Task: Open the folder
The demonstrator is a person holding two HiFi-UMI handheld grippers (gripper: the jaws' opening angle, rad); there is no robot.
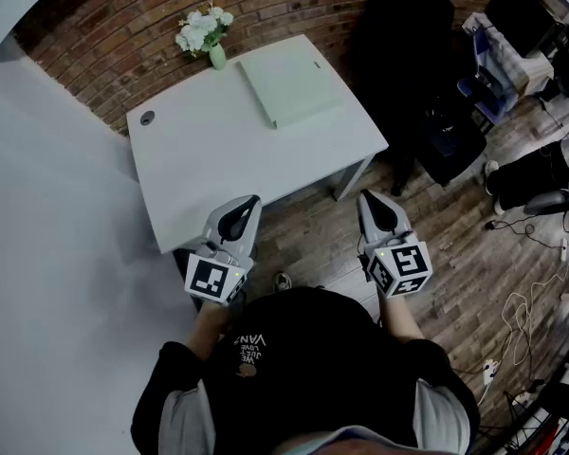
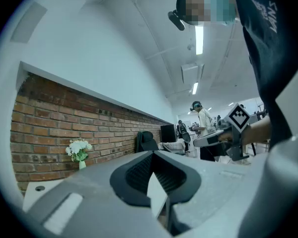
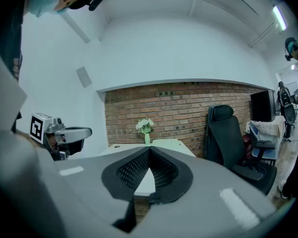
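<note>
Pale green folder (image 1: 289, 85), closed, flat at far right corner of white table (image 1: 209, 159) beside flower vase (image 1: 207, 36), well apart from left gripper (image 1: 253, 200) and right gripper (image 1: 365, 197), both pinched together empty, held near front edge, presumably awaiting approach.

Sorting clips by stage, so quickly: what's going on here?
A person stands in front of a white table, holding the left tongs and the right tongs out near its front edge. Both are shut with nothing in them. The pale green folder lies closed on the far side of the table, beside a vase of white flowers. Neither tongs is near the folder, so opening it has not yet started.
</note>
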